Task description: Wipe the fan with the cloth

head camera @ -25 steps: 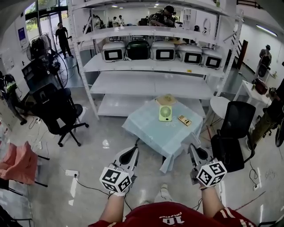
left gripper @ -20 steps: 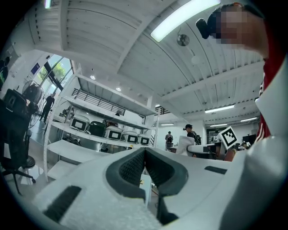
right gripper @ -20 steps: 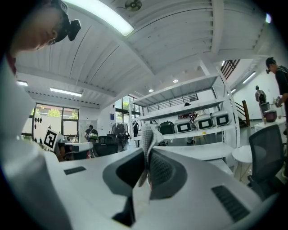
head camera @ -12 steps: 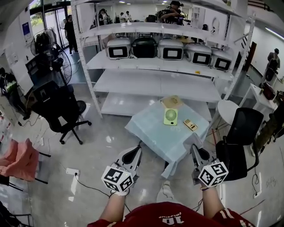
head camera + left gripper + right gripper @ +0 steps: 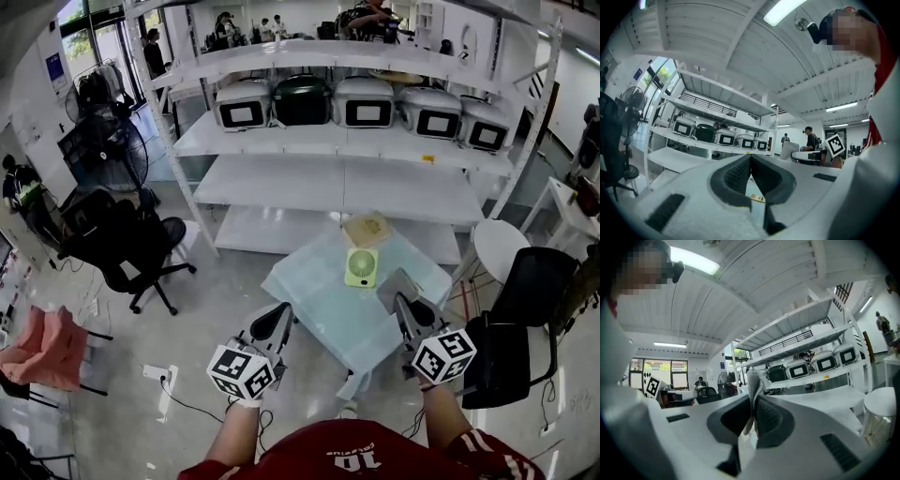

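Furthest left in the head view, a black office chair [image 5: 122, 239] stood on the glossy floor, well apart from the worktop [image 5: 319, 300], which was draped in a pale blue sheet. Behind both ran a white shelf rack [image 5: 337, 178], its upper shelf carrying a row of boxy appliances [image 5: 364, 101].

The left gripper [image 5: 278, 317] hovered low by the near left edge of the worktop, its marker cube toward the person. In the left gripper view, the left gripper [image 5: 750, 157] had its jaws pressed together along their ribbed pads, with nothing caught between them.

Toward the far side of the worktop the fan [image 5: 361, 266], small and pale green, stood upright with its round grille facing the person. A flat tan box [image 5: 366, 228] lay just behind it.

Right of the fan, the right gripper [image 5: 403, 302] reached over the worktop with the cloth [image 5: 394, 284] in its jaws. The cloth was a grey piece whose free end showed beyond the jaw tips, just beside the fan's right edge. Contact between cloth and fan could not be judged. The right gripper view confirmed the hold. There the right gripper [image 5: 753, 401] had its jaws clamped on the cloth [image 5: 753, 378], whose woven fold rose upright above the pads.

Further right stood a round white stool [image 5: 502, 248] and a second black chair [image 5: 520, 309], both beside the worktop.
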`<state>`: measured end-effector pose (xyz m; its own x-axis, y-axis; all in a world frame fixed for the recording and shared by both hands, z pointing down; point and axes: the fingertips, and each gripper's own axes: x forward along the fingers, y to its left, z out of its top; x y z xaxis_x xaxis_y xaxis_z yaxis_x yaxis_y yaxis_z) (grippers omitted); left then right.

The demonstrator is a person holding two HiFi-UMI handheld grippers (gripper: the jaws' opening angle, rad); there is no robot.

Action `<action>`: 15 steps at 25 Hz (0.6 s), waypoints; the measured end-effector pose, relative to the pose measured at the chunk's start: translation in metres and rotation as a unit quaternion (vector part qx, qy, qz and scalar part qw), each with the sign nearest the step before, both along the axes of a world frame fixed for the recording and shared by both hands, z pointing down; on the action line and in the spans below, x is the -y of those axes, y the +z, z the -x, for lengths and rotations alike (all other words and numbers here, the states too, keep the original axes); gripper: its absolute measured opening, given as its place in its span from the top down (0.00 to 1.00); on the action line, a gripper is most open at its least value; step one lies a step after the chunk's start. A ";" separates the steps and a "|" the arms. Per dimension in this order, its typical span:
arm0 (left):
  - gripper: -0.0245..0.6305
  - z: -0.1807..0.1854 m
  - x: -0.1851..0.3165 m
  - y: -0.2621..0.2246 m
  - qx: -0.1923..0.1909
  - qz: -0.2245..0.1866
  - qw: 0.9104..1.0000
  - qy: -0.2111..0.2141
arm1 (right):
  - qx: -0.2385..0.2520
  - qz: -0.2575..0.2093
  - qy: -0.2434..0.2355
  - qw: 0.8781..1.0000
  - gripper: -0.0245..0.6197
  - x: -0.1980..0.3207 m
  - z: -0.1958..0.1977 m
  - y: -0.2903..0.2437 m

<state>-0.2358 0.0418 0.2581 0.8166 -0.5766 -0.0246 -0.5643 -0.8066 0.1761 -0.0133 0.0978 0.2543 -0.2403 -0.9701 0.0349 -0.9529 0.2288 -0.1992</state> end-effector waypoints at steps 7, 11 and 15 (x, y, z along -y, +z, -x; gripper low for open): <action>0.96 -0.051 0.053 -0.004 0.019 -0.018 1.000 -0.014 | 0.013 -0.001 -0.023 1.000 0.93 0.057 -0.047 0.008; 0.96 -0.057 0.071 0.002 0.028 -0.011 1.000 -0.009 | 0.025 0.011 -0.018 0.999 0.93 0.077 -0.055 0.018; 0.96 -0.065 0.091 0.011 0.021 0.001 1.000 0.012 | 0.012 0.017 -0.003 1.000 0.93 0.093 -0.059 0.024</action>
